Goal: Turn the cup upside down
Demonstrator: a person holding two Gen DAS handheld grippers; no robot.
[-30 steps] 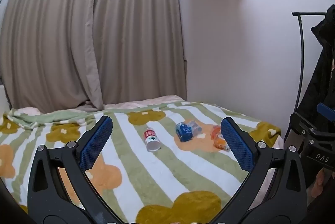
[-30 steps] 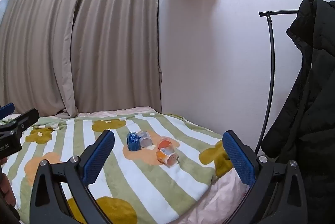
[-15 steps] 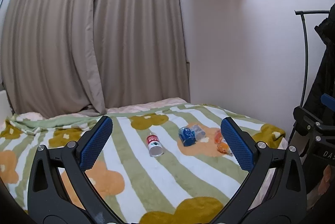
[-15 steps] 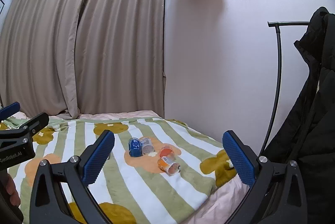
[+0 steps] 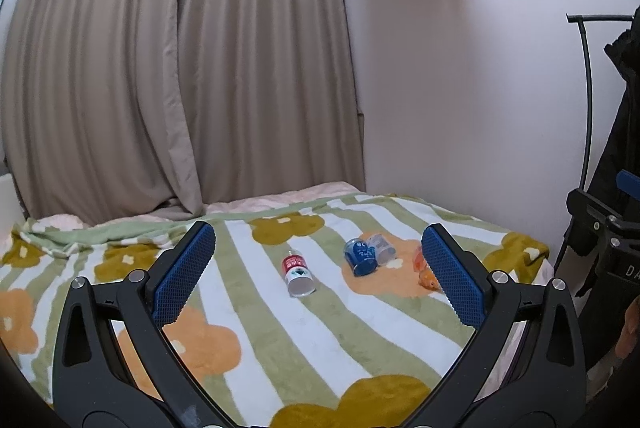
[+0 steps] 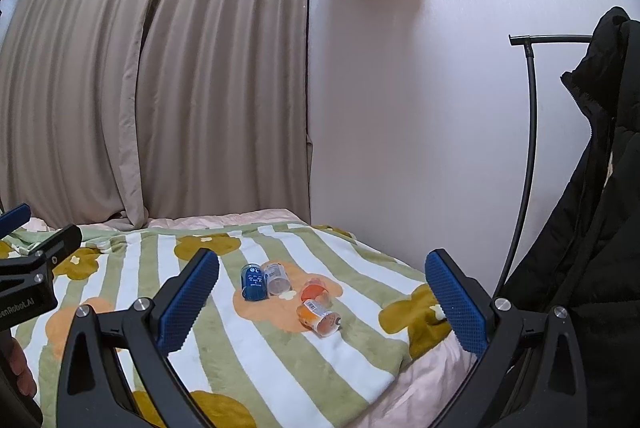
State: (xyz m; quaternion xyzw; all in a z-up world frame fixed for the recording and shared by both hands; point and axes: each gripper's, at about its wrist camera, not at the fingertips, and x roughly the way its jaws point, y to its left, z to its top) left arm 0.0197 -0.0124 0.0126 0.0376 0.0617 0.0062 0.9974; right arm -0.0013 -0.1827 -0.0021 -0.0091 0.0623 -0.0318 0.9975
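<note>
Several small cups lie on their sides on a bed with a striped flower blanket (image 5: 360, 328). A red-labelled cup (image 5: 298, 271) lies alone near the middle. A blue cup (image 5: 360, 255) lies against a clear cup (image 5: 381, 247); both show in the right wrist view, blue cup (image 6: 253, 282) and clear cup (image 6: 277, 277). Two orange cups (image 6: 318, 310) lie to the right, partly behind my left gripper's fingers (image 5: 452, 278). My left gripper (image 5: 318, 274) and right gripper (image 6: 322, 298) are both open and empty, well short of the cups.
Beige curtains (image 5: 172, 68) hang behind the bed, a white wall (image 6: 420, 108) to the right. A black coat (image 6: 600, 208) hangs on a black rack (image 6: 528, 148) at right. The blanket's edge (image 6: 400, 360) drops off at the bed's right side.
Both wrist views have tilted up a little, so the cups sit lower in each view. Both grippers stay open and empty. The cups have not moved.
</note>
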